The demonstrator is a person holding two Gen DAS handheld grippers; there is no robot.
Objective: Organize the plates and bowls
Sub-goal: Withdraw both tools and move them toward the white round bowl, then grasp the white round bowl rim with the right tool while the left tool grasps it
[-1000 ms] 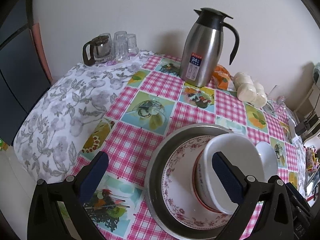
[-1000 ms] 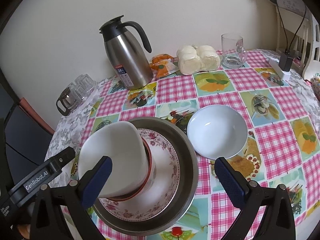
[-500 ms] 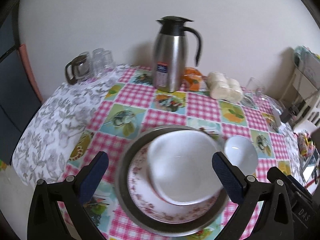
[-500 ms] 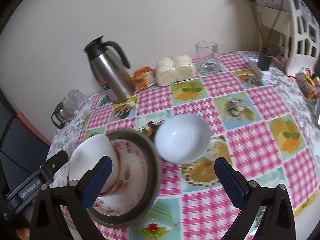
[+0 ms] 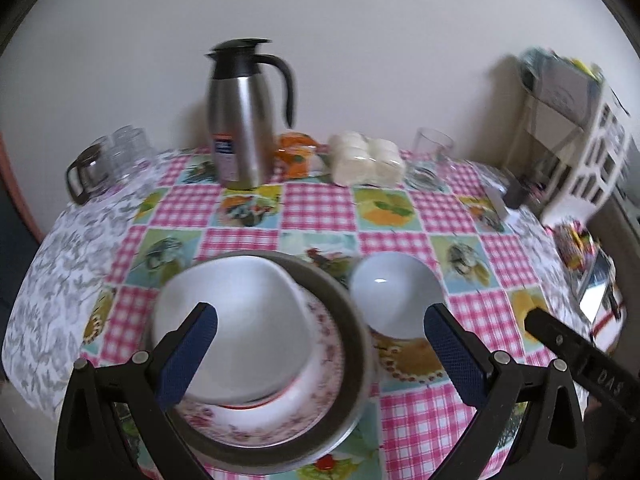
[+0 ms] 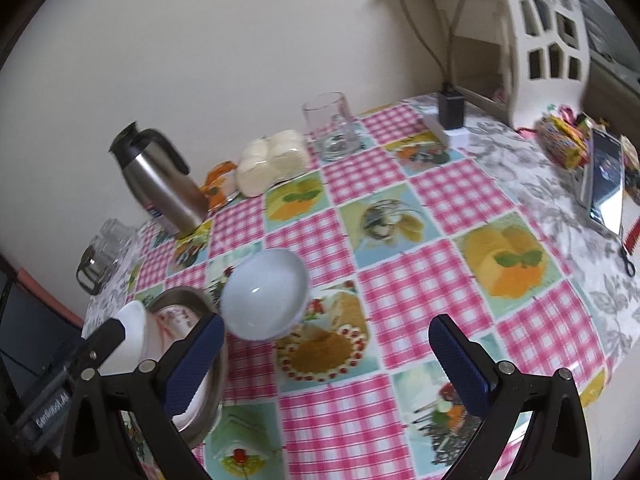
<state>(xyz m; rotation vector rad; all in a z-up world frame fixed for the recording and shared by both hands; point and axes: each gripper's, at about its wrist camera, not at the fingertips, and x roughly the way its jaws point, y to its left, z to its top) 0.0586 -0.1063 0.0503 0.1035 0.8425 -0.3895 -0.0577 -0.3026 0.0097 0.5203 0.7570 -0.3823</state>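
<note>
A steel pan [image 5: 352, 344] holds a floral plate [image 5: 320, 400], and a large white bowl [image 5: 236, 332] with a red band at its base rests on the plate. A small white bowl [image 5: 396, 296] stands on the tablecloth just right of the pan. My left gripper [image 5: 320, 324] hovers open above the pan's right side, holding nothing. My right gripper [image 6: 326, 336] is open and empty too, with the small white bowl [image 6: 264, 294] just beyond its left finger. The pan [image 6: 188, 300] and large bowl [image 6: 134, 336] lie at the left of that view.
At the back stand a steel thermos jug [image 5: 240, 116], an orange packet [image 5: 296, 154], wrapped buns [image 5: 366, 158] and a glass mug [image 5: 430, 156]. Glassware [image 5: 108, 160] sits back left. A phone [image 6: 606, 178], a plug [image 6: 450, 110] and a white rack [image 6: 552, 32] are on the right.
Both views have swung to the right and pulled back. The pan moved left in each view and the small bowl came nearer the centre. The dishes themselves stayed put.
</note>
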